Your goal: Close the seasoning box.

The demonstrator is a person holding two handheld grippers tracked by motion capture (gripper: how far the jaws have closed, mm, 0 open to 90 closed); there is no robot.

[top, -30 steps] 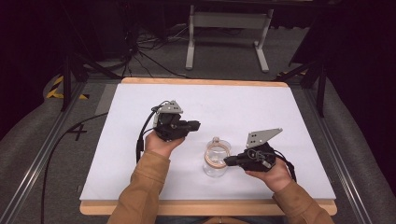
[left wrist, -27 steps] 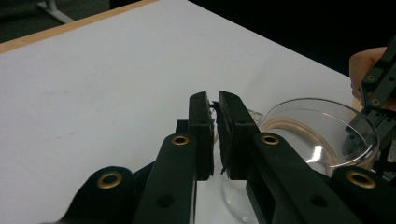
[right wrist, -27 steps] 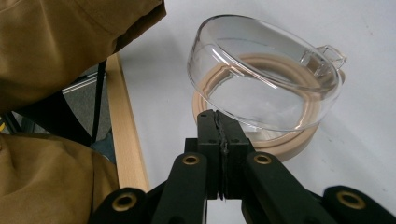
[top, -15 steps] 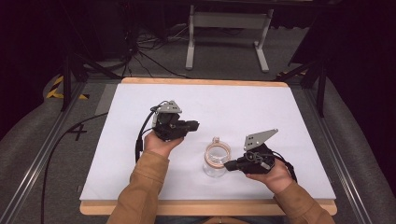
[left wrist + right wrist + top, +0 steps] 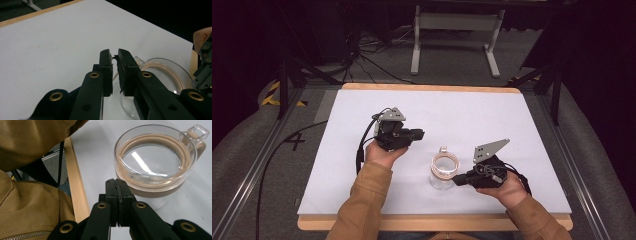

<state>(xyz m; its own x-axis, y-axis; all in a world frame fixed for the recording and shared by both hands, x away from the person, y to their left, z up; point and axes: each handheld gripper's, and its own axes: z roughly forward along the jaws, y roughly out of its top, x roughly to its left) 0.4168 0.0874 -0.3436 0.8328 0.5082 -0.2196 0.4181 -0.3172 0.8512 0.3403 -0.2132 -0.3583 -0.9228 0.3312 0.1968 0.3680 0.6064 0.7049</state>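
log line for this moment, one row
scene: lidded clear jar on white table | left gripper: slightly open, jaws just opening, empty | right gripper: shut, beside jar

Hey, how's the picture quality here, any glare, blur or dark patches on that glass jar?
High view: white table evenly lit, surroundings dark, jar small and soft. Right gripper view: bright streak of glare on the clear lid, jar sharp, the fingers near the lens softer. Left gripper view: fingers dark, jar rim slightly blurred.
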